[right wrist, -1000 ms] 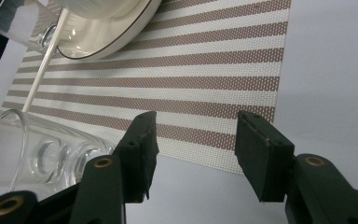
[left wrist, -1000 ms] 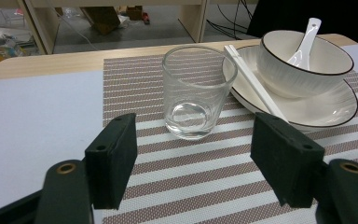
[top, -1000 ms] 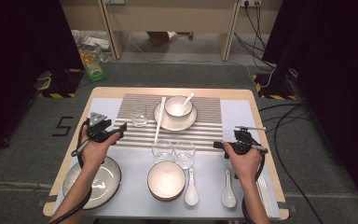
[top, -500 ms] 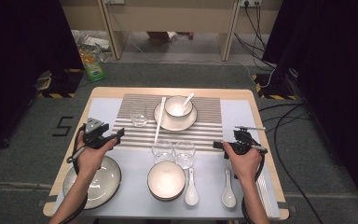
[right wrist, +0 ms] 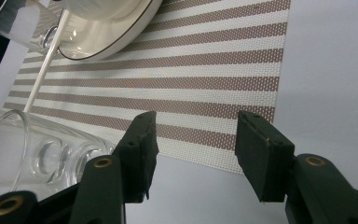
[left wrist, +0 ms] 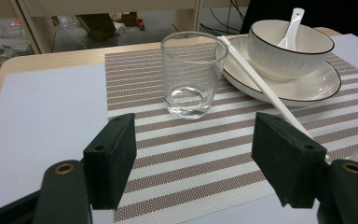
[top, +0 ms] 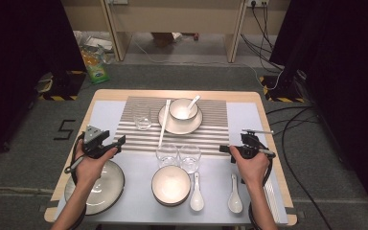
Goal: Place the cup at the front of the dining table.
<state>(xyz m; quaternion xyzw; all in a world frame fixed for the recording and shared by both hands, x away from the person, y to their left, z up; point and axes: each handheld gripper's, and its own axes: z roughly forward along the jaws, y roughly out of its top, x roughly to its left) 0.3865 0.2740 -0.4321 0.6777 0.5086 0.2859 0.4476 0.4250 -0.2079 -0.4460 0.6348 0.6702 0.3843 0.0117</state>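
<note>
My left gripper (top: 120, 141) is held at the table's left, above a dark-rimmed plate (top: 106, 190). It is open (left wrist: 193, 158) with nothing between its jaws, and it faces a clear glass (left wrist: 191, 70) upright on the striped placemat (left wrist: 205, 149). My right gripper (top: 224, 149) hovers at the right side, open (right wrist: 193, 140) and empty over the placemat's edge (right wrist: 223, 93). Two glasses (top: 178, 155) stand side by side between the grippers. A white bowl with a spoon (top: 183, 109) sits on a plate (top: 172, 125) at the back, with long white chopsticks (top: 163, 122) leaning on its left rim.
A stack of bowls (top: 171, 184) stands at the front centre, with two white spoons (top: 215, 191) lying to its right. The lone glass (top: 142, 116) stands at the placemat's back left. A pale blue mat (top: 139, 206) covers the wooden table (top: 172, 93).
My left gripper has drawn back toward the person and to the left, off the placemat's corner to above the plate. The right gripper has stayed put.
</note>
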